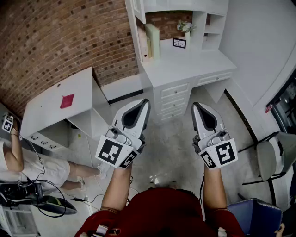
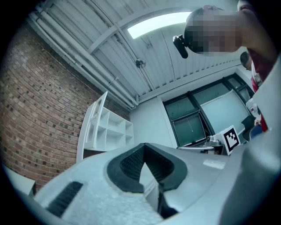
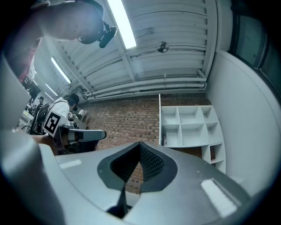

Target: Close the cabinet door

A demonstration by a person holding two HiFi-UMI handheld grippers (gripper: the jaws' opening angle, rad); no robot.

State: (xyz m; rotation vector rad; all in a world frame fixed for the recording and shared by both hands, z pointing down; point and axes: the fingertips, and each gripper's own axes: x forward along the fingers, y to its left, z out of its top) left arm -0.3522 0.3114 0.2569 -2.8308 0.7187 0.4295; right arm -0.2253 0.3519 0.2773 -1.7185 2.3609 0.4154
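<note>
Both closed tip to tip, empty: left tongs [image 1: 147, 102], right tongs [image 1: 195, 105]. Approach stage, apparently; cabinet door [image 1: 138, 9] ajar, upper centre, well apart. Next, likely: advance, push it closed.

The floor [image 1: 175, 139] in front of the white desk [image 1: 185, 65] is bare, so there is lots of room to reach in. On the desk's worktop, two tall books [image 1: 151, 41] stand at the left end. A small picture frame [image 1: 179, 43] and a flower pot [image 1: 187, 28] sit at the back. The front and right of the worktop are free. The cabinet door [image 1: 137, 10] sticks out above the desk's left end. Left of the desk stands a low white table [image 1: 55, 104], and a person [image 1: 46, 171] is near it. Far right of the desk a chair [image 1: 268, 159] is in the way.
</note>
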